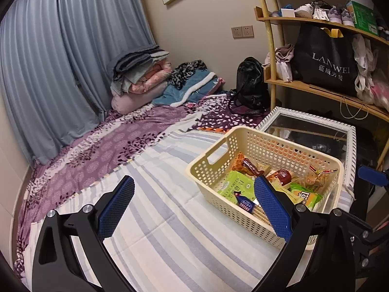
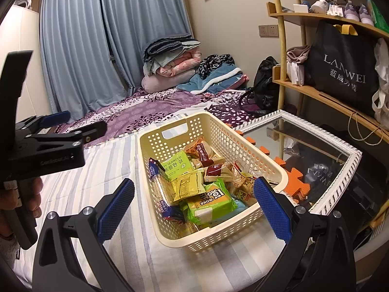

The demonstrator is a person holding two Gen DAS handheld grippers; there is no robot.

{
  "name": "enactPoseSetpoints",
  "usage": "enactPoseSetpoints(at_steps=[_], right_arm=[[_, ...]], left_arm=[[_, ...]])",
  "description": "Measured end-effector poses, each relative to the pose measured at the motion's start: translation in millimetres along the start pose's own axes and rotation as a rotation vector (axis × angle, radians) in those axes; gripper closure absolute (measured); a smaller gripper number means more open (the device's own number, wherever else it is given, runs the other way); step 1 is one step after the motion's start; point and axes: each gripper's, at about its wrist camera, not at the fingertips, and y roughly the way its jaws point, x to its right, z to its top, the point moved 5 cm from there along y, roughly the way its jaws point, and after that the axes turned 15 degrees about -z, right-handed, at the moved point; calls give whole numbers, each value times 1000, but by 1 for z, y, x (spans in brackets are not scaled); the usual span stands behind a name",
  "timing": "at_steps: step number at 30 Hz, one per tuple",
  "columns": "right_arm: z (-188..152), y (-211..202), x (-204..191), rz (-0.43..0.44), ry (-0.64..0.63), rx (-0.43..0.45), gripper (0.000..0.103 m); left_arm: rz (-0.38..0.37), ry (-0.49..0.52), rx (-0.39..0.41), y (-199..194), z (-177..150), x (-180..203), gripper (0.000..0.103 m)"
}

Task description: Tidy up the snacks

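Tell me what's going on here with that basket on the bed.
A person holds a two-finger gripper in each hand over a striped bedsheet. The cream perforated plastic basket sits on it, filled with wrapped snacks, including a green seaweed packet. Both the left gripper and the right gripper are open and hold nothing. No loose snacks show on the bed.

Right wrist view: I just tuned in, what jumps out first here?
The cream perforated basket sits mid-frame on the striped bedsheet, packed with snack packets, a bright green seaweed pack on top. Both blue-padded grippers are open and empty: the right gripper frames the basket, the left gripper hangs at the left edge. A white-framed mirror lies right of the basket.
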Motion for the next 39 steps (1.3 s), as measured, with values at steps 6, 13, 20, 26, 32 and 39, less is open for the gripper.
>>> enactPoseSetpoints(at_steps=[6,13,20,26,32,39], right_arm=[[0,-3,-6,-29,-25,-3,5],[-2,-7,-14,-47,-57,-3,5],[-3,-9,-14,-55,-64,-5,5],[-4,-12,-15,-81,-99,6,5],[-4,-10,-15,-82,-100,-6,5],[-6,-9,-15,-94,-112,-8,5]], left_arm=[[-4,-13,12,-14,-5,0,3],[16,-16,24,-26,-10,-1,3],[12,-16,23,-31,-11,1,3],[7,-18,3,-28,-15,3,3],[22,10,-10,-27,-17,9,3],[27,20,-29,-23,-19,12,3]])
